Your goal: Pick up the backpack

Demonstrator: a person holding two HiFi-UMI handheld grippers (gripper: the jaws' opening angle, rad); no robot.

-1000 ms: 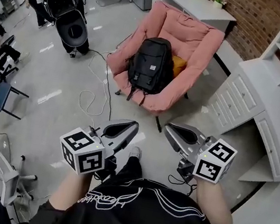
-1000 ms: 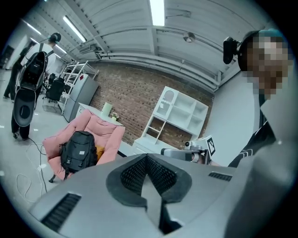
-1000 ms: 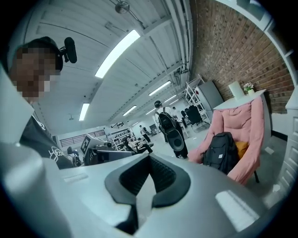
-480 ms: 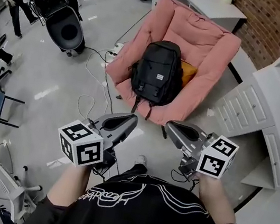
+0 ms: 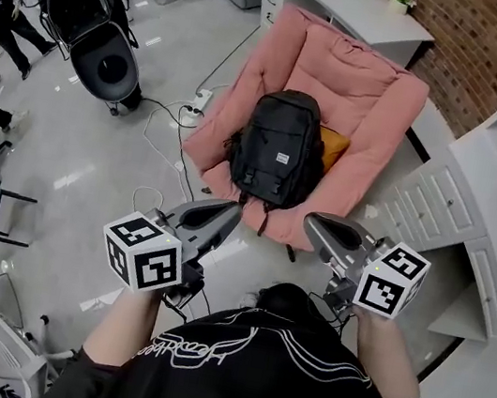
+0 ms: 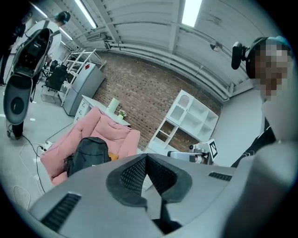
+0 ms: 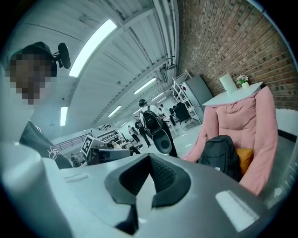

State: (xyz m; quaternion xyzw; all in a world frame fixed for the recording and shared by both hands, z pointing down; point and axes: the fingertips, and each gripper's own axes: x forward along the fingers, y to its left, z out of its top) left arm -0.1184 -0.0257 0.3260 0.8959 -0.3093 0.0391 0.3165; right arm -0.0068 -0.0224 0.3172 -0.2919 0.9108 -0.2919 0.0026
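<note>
Approach step: your left gripper (image 5: 230,212) and right gripper (image 5: 314,222) sit closed and empty, short of the backpack (image 5: 281,150); open up next

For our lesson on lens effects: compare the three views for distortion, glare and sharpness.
Head view: sharp and evenly lit, backpack crisp, pale glare streaks on the floor. Left gripper view: strong fisheye, black corners, ceiling light blown out. Right gripper view: same fisheye, brick wall visibly curved.
</note>
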